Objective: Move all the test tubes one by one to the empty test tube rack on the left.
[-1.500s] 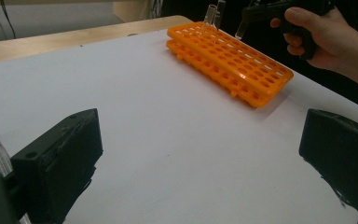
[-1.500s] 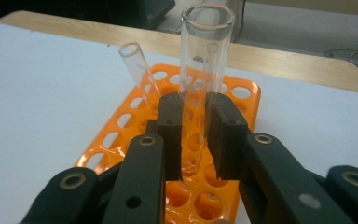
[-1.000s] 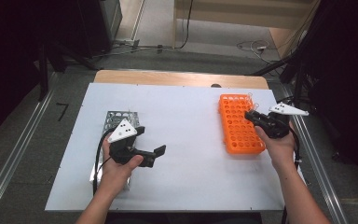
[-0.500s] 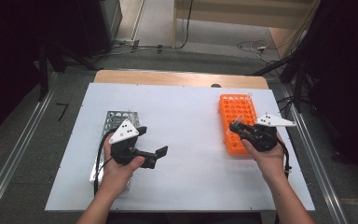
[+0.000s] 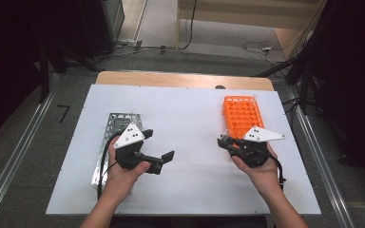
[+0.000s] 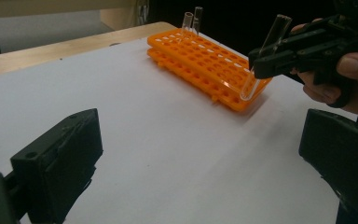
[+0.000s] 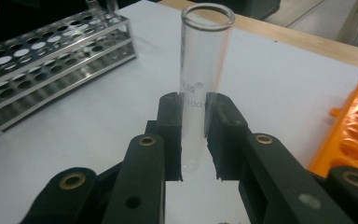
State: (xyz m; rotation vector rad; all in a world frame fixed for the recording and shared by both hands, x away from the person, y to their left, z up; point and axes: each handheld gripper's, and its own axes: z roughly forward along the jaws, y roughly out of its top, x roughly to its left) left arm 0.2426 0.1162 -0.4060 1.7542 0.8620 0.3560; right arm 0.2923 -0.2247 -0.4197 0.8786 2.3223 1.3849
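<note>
Tube up off the orange rack, in my right gripper.

My right gripper (image 7: 193,154) is clamped on the glass tube (image 7: 203,74), mouth up, over the white table (image 5: 195,118) just beside the orange rack (image 5: 241,114). My left gripper (image 5: 158,148) hovers near the steel rack (image 5: 114,124), jaws wide apart, nothing between them. Two tubes (image 6: 192,19) stand at the orange rack's far end.

Metal rack (image 5: 116,130) on the table (image 5: 190,118), left side, behind my left gripper (image 5: 159,159). Plastic rack (image 5: 241,114) on the right, two tubes (image 6: 192,21) in its far end. My right gripper (image 5: 222,142) just before it, test tube (image 7: 204,70) between the jaws.
</note>
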